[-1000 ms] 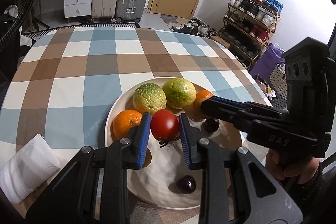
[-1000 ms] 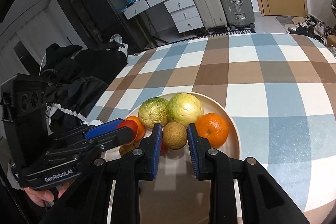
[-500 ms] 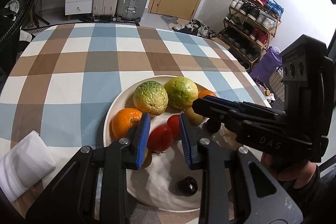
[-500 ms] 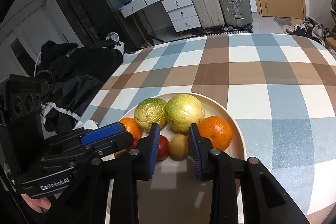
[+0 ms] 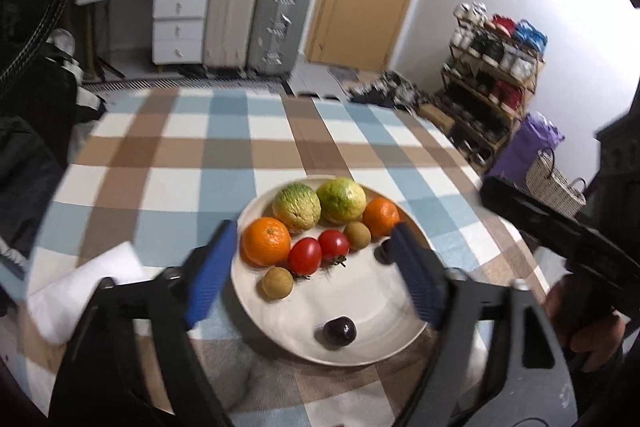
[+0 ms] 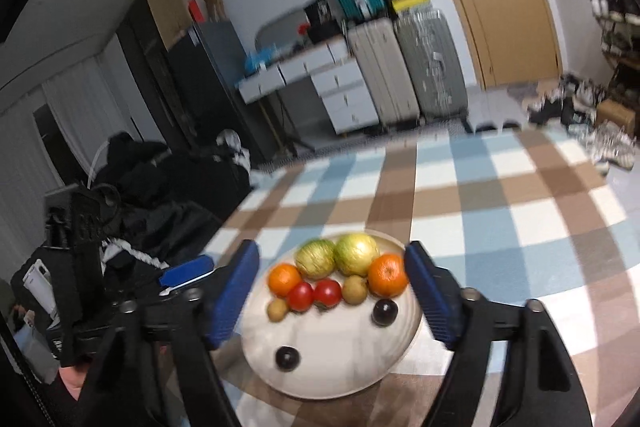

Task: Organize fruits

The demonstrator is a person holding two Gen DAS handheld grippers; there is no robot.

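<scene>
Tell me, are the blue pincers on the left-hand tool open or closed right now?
Open. The left gripper has its blue pads spread wide to either side of the plate, and nothing sits between them.

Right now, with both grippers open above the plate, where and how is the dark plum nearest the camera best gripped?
Take the dark plum across its widest middle, coming straight down from above. It is small and round and sits alone on a bare part of the plate, well apart from the other fruit, so fingers fit on either side. The left gripper, jaws wide open, looks nearer.
</scene>
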